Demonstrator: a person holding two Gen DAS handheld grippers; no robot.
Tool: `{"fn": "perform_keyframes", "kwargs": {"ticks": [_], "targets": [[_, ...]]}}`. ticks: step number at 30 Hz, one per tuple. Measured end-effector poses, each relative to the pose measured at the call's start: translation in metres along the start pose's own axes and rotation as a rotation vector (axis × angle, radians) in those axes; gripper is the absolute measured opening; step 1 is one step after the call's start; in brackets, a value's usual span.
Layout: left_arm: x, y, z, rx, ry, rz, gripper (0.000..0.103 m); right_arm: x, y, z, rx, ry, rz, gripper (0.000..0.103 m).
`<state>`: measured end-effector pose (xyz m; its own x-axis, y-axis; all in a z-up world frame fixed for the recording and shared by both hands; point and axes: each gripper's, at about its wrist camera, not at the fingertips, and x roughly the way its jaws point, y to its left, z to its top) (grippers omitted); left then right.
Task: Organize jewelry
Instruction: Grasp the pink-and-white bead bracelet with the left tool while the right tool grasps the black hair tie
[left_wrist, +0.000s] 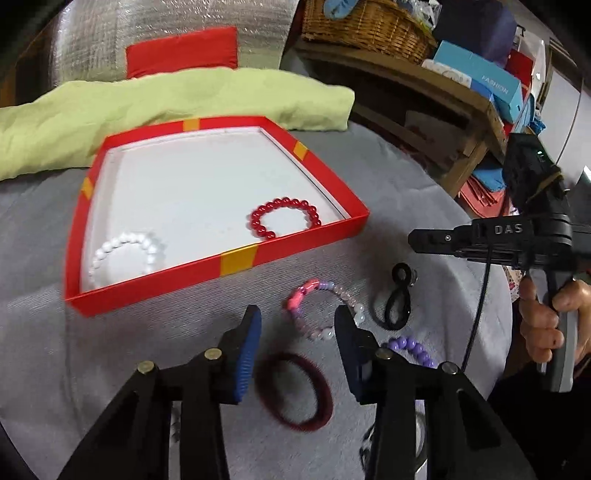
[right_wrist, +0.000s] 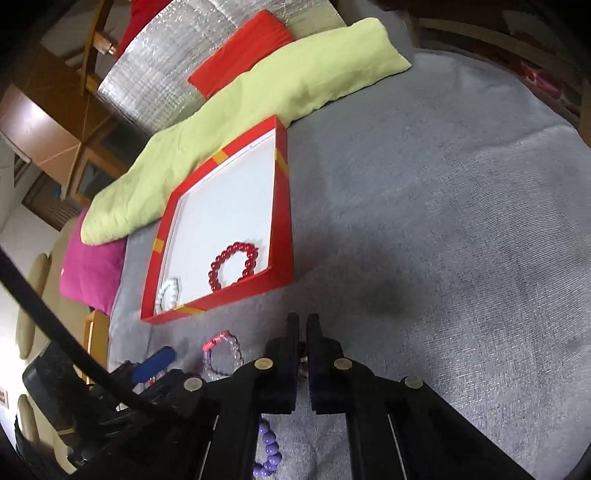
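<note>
My left black two-finger gripper with blue ribbed pads (left_wrist: 297, 325) points steeply downward, its jaws partly apart with nothing pressed between the pads. My right black two-finger gripper (right_wrist: 303, 325) also tilts downward, its jaws closed together. My right hand (left_wrist: 554, 317) wraps around that gripper's grey handle.

clear: grey cloth (right_wrist: 461, 221) right of red tray (right_wrist: 282, 206) | blocked: green cushion (right_wrist: 258, 96) (probably touching tray)

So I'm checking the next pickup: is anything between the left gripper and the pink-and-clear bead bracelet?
Nothing visible: the left gripper hangs open just over the pink-and-clear bead bracelet, only grey cloth beneath.
</note>
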<state>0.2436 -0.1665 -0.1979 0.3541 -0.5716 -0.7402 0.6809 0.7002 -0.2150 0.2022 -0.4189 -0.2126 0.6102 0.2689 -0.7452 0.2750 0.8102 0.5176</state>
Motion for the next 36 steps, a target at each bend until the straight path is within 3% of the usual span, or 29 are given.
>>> {"fn": "perform_keyframes", "kwargs": {"ticks": [4,10,13,14,15,19,21,24,25,29,36], "targets": [[0.014,-0.004,0.002,0.010,0.046,0.025,0.042,0.002,0.003,0.002,-0.009,0.019,0.019,0.005],[0.025,-0.006,0.002,0.030,0.066,0.034,0.023,-0.001,-0.002,0.003,0.011,0.056,0.042,0.007],[0.031,-0.011,0.003,0.062,0.065,0.059,0.010,0.002,-0.009,0.002,0.047,0.082,0.049,0.030],[0.032,-0.012,0.003,0.068,0.064,0.062,0.008,0.003,-0.009,0.001,0.050,0.085,0.043,0.045],[0.033,-0.012,0.003,0.076,0.061,0.067,0.007,0.003,-0.008,0.001,0.048,0.087,0.043,0.052],[0.031,-0.012,0.001,0.095,0.049,0.075,0.007,0.012,0.004,-0.005,0.010,0.110,0.031,0.052],[0.029,-0.011,0.001,0.096,0.047,0.075,0.007,0.020,0.007,-0.008,0.005,0.135,0.024,0.031],[0.025,-0.006,0.000,0.081,0.044,0.073,0.007,0.027,0.016,-0.013,-0.044,0.135,-0.039,0.013],[0.024,-0.005,0.000,0.077,0.043,0.074,0.007,0.027,0.021,-0.014,-0.068,0.127,-0.052,0.010],[0.011,0.002,0.001,0.061,0.015,0.063,0.007,0.023,0.033,-0.015,-0.116,0.084,-0.051,0.009],[-0.016,0.002,0.008,0.064,-0.063,0.029,0.007,-0.005,0.047,-0.008,-0.157,-0.037,0.055,0.009]]}}
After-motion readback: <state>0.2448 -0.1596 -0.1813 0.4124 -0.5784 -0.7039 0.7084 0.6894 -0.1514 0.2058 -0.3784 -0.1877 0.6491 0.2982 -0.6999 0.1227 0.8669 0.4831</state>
